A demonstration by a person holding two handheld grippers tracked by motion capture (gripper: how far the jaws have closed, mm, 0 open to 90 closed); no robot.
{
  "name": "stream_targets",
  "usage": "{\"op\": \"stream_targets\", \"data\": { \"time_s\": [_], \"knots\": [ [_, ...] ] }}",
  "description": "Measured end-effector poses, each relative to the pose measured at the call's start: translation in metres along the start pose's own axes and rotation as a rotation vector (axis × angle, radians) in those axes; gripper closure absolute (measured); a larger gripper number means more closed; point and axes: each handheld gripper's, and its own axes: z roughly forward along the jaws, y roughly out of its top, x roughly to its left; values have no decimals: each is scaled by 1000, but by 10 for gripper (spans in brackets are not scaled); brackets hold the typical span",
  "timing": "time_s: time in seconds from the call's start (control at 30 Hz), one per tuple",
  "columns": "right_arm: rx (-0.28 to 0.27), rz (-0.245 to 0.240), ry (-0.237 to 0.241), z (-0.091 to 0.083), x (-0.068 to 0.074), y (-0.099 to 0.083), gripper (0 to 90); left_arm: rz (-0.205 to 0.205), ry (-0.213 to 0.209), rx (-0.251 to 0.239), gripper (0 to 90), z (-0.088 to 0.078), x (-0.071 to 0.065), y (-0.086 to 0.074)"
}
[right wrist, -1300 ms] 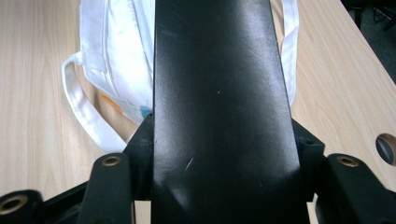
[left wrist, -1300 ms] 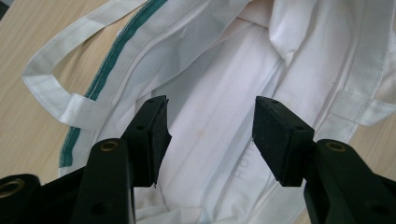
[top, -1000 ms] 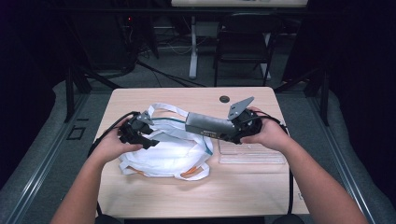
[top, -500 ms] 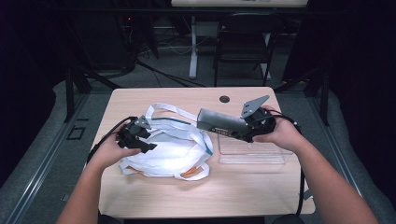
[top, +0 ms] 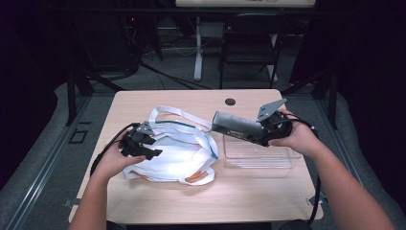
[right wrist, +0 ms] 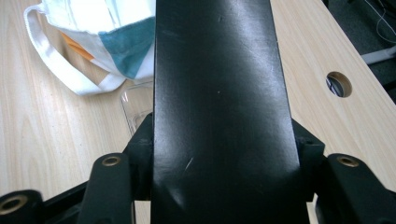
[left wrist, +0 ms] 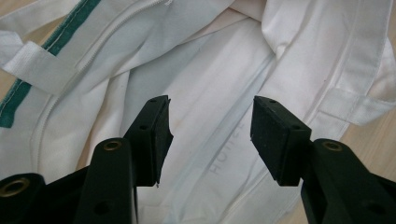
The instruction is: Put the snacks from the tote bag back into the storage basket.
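A white cloth tote bag (top: 179, 155) with long handles and green trim lies on the left half of the table. My left gripper (top: 154, 149) hovers just over its left side, open; in the left gripper view its jaws (left wrist: 210, 119) frame bare bag cloth (left wrist: 224, 56) with nothing pinched. My right gripper (top: 257, 134) is shut on one end of a long dark box (top: 235, 125), held level above a clear plastic tray (top: 258, 158). In the right gripper view the box (right wrist: 219, 93) runs up between the jaws (right wrist: 224, 142) and hides most of the tray (right wrist: 137, 105).
The wooden table (top: 201, 201) has a round cable hole (top: 230, 101) near its far edge. Bare wood runs along the near edge and far right. A folding chair (top: 249, 43) and desk legs stand on the floor behind.
My right gripper has carried the dark box to the right, away from the bag and over the clear tray. The left gripper has stayed over the bag.
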Motion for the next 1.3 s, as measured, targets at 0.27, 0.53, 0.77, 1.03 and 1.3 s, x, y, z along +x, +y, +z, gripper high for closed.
{"op": "stream_targets", "data": {
  "time_s": [0.27, 0.53, 0.77, 1.03, 1.3],
  "knots": [
    [15, 24, -13, -2, -6, -12, 424, -11, 20, 1, 475, -4, 3, -6],
    [23, 38, -18, -1, -10, -21, 424, -23, 32, -6, 472, -5, 4, -10],
    [31, 37, -26, 0, -12, -24, 424, -18, 30, -8, 472, -5, 4, -10],
    [41, 50, -32, 4, -13, -32, 424, -11, 28, 3, 471, -2, 3, -10],
    [49, 80, -41, 7, -18, -45, 424, -6, 32, 0, 471, -1, 3, -9]
  ]
}}
